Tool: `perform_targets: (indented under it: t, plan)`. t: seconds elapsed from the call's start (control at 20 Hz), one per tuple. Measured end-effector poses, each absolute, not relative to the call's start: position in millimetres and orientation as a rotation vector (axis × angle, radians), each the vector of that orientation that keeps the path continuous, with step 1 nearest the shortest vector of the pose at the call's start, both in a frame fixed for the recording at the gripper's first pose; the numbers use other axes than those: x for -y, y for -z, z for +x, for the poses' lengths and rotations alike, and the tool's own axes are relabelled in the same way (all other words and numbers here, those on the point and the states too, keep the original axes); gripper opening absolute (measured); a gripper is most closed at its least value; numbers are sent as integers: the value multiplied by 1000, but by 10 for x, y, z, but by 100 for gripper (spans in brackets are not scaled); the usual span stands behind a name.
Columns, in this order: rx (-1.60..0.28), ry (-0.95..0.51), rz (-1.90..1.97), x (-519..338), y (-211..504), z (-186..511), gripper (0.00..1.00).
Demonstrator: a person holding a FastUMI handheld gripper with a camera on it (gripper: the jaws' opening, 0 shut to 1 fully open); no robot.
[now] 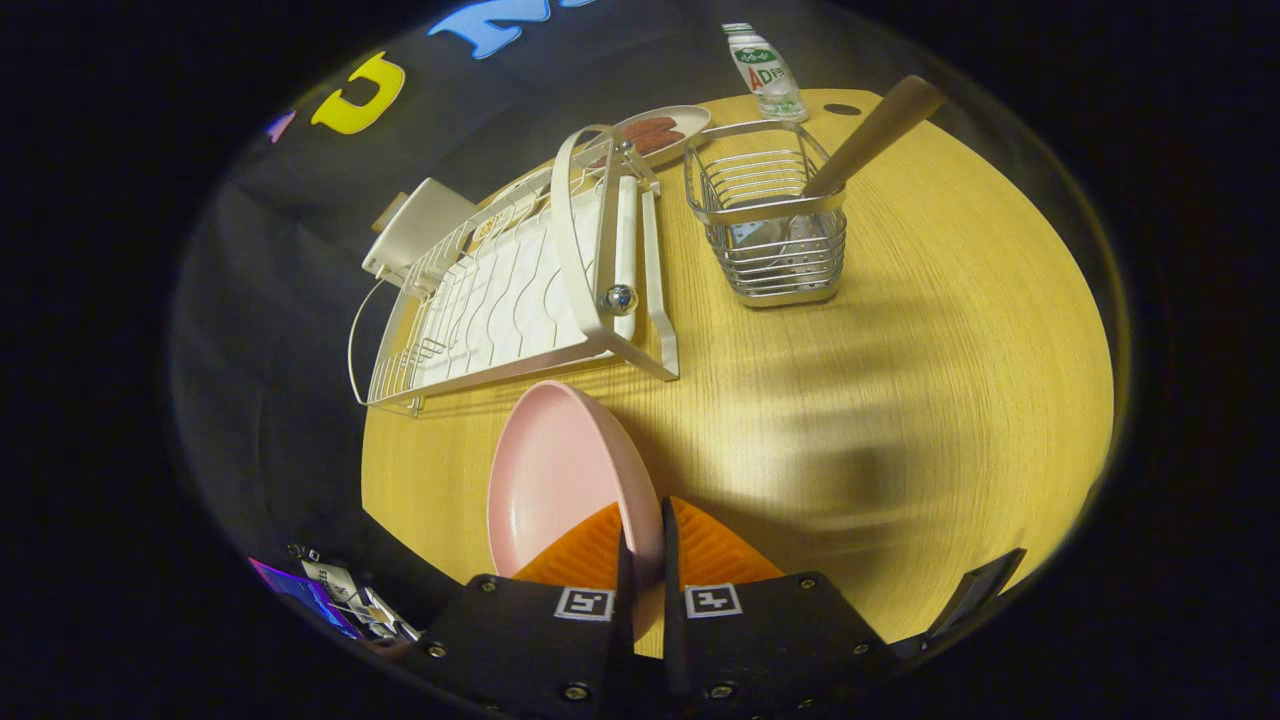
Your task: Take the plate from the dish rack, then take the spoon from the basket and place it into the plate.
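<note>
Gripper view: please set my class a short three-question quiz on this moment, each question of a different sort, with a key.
1. True or false: the pink plate stands in the dish rack.
2. Where is the spoon? A) on the pink plate B) in the wire basket C) flat on the table
3. Fill in: the gripper is shut on the plate's ____.

Key:
1. False; it is out of the rack, gripped over the table.
2. B
3. rim
</note>
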State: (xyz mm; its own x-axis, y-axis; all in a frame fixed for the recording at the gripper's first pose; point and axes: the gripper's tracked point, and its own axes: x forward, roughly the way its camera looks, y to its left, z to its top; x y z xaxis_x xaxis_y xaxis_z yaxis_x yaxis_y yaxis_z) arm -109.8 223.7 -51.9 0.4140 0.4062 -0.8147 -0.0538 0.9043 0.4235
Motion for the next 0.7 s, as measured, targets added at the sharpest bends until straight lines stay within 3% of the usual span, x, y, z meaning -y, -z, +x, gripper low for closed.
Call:
perform_targets:
  t: [0.2, 0.35, 0.7]
  plan:
    - [-1046, -291, 301, -2072, 403, -1069, 19]
    - [-936, -255, 256, -1883, 181, -1005, 34]
    - [-662, -136, 175, -1405, -309, -855, 34]
